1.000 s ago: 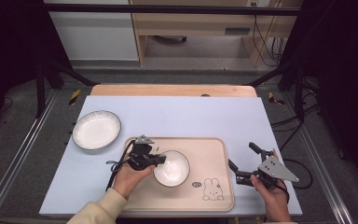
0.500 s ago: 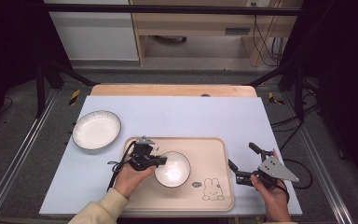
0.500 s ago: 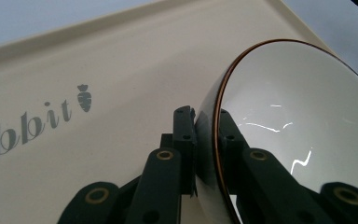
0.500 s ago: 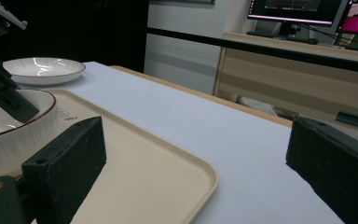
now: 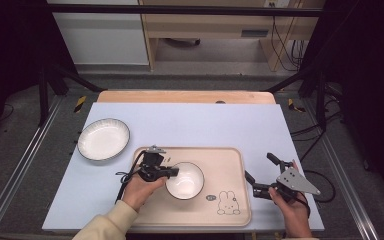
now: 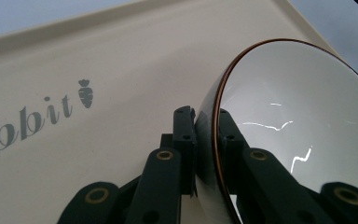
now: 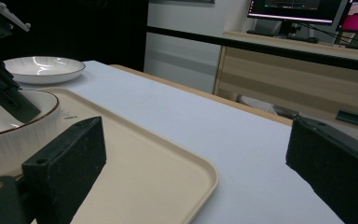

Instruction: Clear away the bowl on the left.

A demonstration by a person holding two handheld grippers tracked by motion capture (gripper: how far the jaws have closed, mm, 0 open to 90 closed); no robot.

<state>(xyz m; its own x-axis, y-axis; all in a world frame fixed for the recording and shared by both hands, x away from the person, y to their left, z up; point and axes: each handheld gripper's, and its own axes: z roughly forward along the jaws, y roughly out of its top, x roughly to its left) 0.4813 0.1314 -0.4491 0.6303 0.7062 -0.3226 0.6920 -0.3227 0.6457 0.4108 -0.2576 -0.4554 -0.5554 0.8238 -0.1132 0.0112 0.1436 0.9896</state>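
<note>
A white bowl [image 5: 185,180] with a thin brown rim sits in the middle of a beige tray [image 5: 230,170] printed with a rabbit. My left gripper [image 5: 172,171] is shut on the bowl's left rim. In the left gripper view its jaws clamp the bowl's rim, one inside and one outside the wall of the bowl [image 6: 298,121], at the left gripper [image 6: 207,126], above the tray [image 6: 98,70]. My right gripper [image 5: 259,166] is open just off the tray's right edge, holding nothing. Its view looks between wide jaws, the right gripper [image 7: 196,163], across the tray [image 7: 158,163] to the bowl [image 7: 18,126].
A white ribbed plate [image 5: 103,138] lies on the pale blue tabletop [image 5: 195,120] left of the tray, and it is seen far off as the plate [image 7: 44,67]. Black frame posts stand at both sides of the table. A wooden strip [image 5: 185,96] runs along the far edge.
</note>
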